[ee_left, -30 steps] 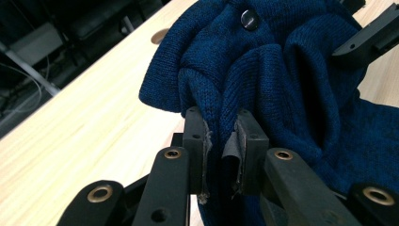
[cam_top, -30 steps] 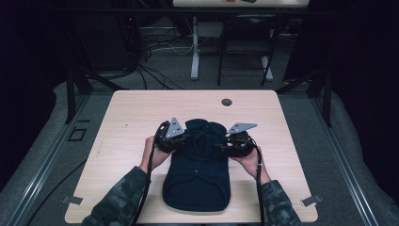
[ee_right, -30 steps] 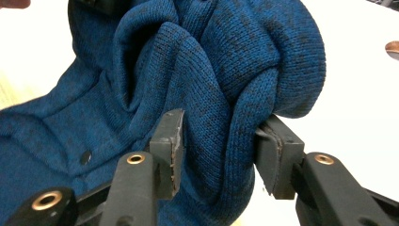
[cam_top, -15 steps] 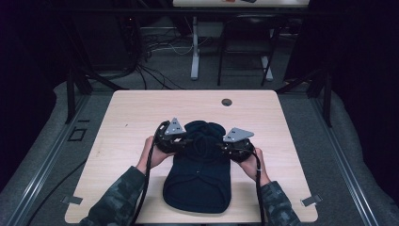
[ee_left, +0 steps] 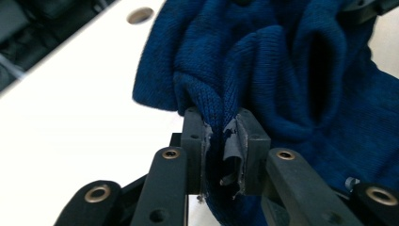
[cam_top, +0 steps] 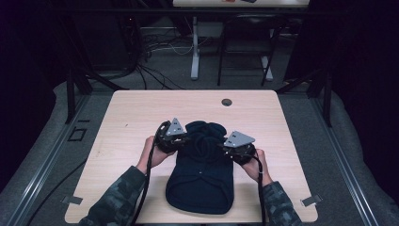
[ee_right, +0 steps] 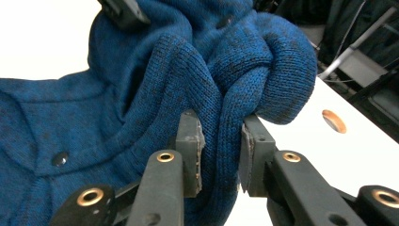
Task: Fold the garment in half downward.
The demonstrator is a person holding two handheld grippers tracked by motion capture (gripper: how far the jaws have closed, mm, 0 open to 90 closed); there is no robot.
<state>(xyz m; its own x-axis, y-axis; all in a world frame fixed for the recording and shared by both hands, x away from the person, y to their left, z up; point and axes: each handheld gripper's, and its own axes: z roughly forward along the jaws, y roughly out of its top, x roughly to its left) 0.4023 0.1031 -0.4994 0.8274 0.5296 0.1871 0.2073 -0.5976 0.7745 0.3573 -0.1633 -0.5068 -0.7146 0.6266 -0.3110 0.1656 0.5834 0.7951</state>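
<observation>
Inspecting garment: we find a dark blue knitted garment point(cam_top: 202, 174) at lower centre of the high view, its far end bunched into folds between the two grippers, its near end flat and close to the table's bottom edge.
Left gripper: left gripper point(cam_top: 181, 140) sits at the left flank of the bunched folds; in its own view point(ee_left: 221, 136) the jaws stand narrow, pinching a fold of the knit between the pads.
Right gripper: right gripper point(cam_top: 226, 149) sits at the right flank; in its own view point(ee_right: 219, 141) the jaws have just been closing and now clamp a thicker roll of the knit.
Hands: we see the left hand point(cam_top: 153, 153) and right hand point(cam_top: 258, 165) entering from the bottom of the frame, in camouflage sleeves.
Table edges: wooden table point(cam_top: 141, 113) shows rounded corners; bare board lies to the left, right and top of the garment.
Open room: widest bare stretch runs across the upper part of the board, broken by one small round hole point(cam_top: 227, 102) near the top edge.
Surroundings: dark floor and cables point(cam_top: 160, 52) lie beyond the top edge, well apart from the work.
</observation>
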